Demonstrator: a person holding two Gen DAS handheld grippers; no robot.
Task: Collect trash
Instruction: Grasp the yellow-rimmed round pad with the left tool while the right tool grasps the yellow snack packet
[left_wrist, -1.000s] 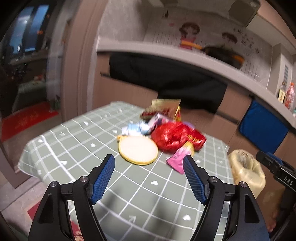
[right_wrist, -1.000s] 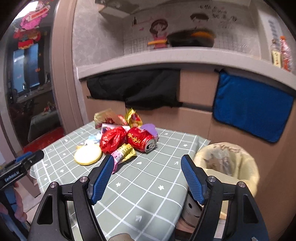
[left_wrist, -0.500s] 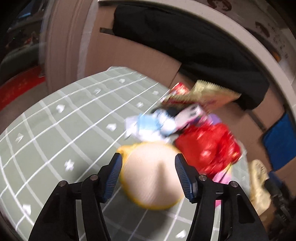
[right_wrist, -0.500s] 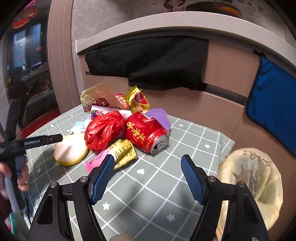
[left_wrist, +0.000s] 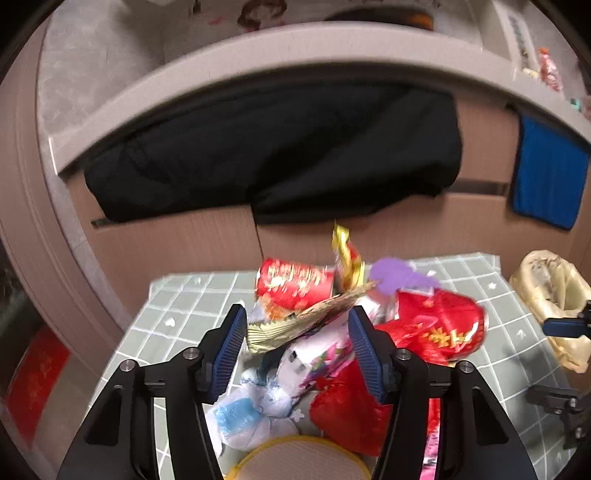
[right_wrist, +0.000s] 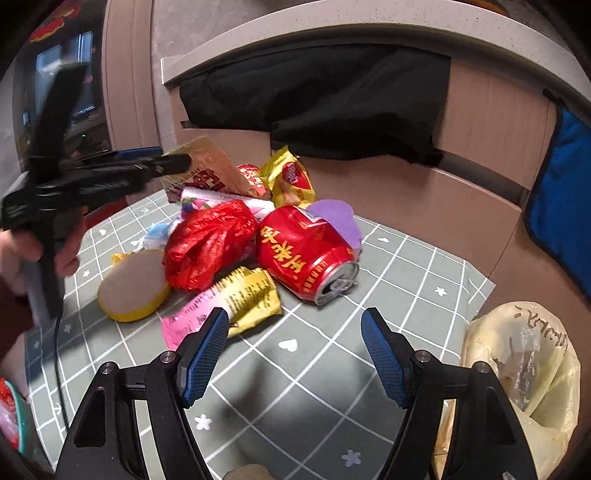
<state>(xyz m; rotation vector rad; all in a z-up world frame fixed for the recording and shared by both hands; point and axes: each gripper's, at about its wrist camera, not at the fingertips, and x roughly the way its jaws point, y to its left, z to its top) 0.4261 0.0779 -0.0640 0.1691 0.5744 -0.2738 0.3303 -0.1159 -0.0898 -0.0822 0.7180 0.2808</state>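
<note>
A heap of trash lies on the green checked tablecloth (right_wrist: 295, 373): a red drink can (right_wrist: 306, 254) on its side, a crumpled red plastic bag (right_wrist: 207, 243), a yellow and pink wrapper (right_wrist: 236, 302), a tan snack packet (right_wrist: 207, 170) and a round yellow-rimmed lid (right_wrist: 131, 286). My left gripper (left_wrist: 295, 341) is open above the heap, its jaws either side of the tan packet (left_wrist: 299, 321). It also shows in the right wrist view (right_wrist: 173, 160). My right gripper (right_wrist: 291, 350) is open and empty over bare cloth in front of the can.
A bin lined with a yellowish bag (right_wrist: 524, 373) stands just off the table's right edge. Behind the table is a brown counter with a black cloth (right_wrist: 325, 96) and a blue cloth (right_wrist: 565, 199) hanging from it. The table's left edge drops to the floor.
My left gripper has moved forward over the lid to the back of the heap. My right gripper has moved closer to the can. Both stay open.
</note>
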